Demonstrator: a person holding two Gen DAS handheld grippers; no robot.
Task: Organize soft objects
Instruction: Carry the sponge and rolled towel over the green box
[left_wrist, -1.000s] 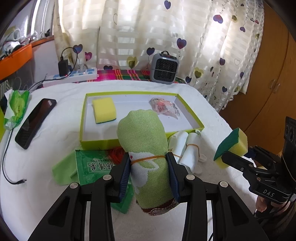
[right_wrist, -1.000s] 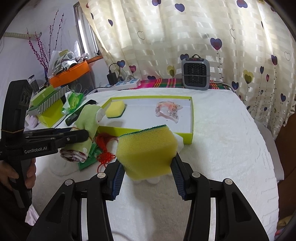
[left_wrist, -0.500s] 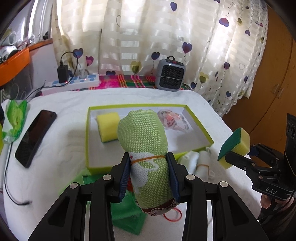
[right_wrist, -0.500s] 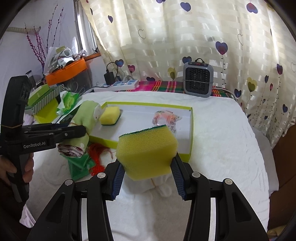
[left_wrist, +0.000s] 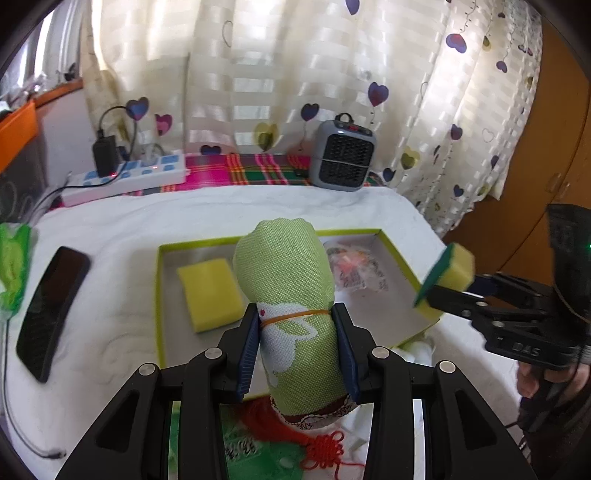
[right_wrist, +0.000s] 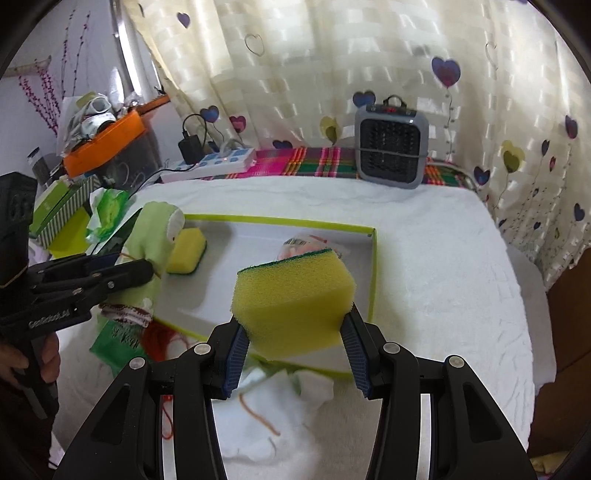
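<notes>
Left gripper (left_wrist: 297, 345) is clamped on a rolled green cloth (left_wrist: 284, 280): both blue pads press its sides at the orange rubber band. Roll stands up out of the jaws, top end pointing to 12 o'clock, hanging over the near-left part of the green-rimmed box (left_wrist: 158, 295).

Right gripper (right_wrist: 293, 354) is clamped on a yellow sponge (right_wrist: 291, 299) with a dark green scrub face on its far side. Pads squeeze its lower corners. Sponge sits above the near edge of the box, roughly mid-rim.

In the box, from the left wrist view: a second yellow sponge (left_wrist: 210, 293) lies flat at 9 o'clock of the roll. A clear plastic packet (left_wrist: 354, 269) with red print lies at 2 o'clock. Contents of the packet not readable, probably a small wrapped item.

Outside the box, white quilted bed cover (right_wrist: 443, 280) carries everything. Rolled white cloths (right_wrist: 295, 384) lie just below the near rim. A green printed sachet (right_wrist: 114, 343) and a red knotted cord (left_wrist: 325, 448) lie at the box's near-left corner. Black phone (left_wrist: 48, 310) at 9 o'clock, well apart from the box.

Far edge: grey fan heater (right_wrist: 391, 147) at 12 o'clock and a white power strip (left_wrist: 125, 181) at 11 o'clock.
</notes>
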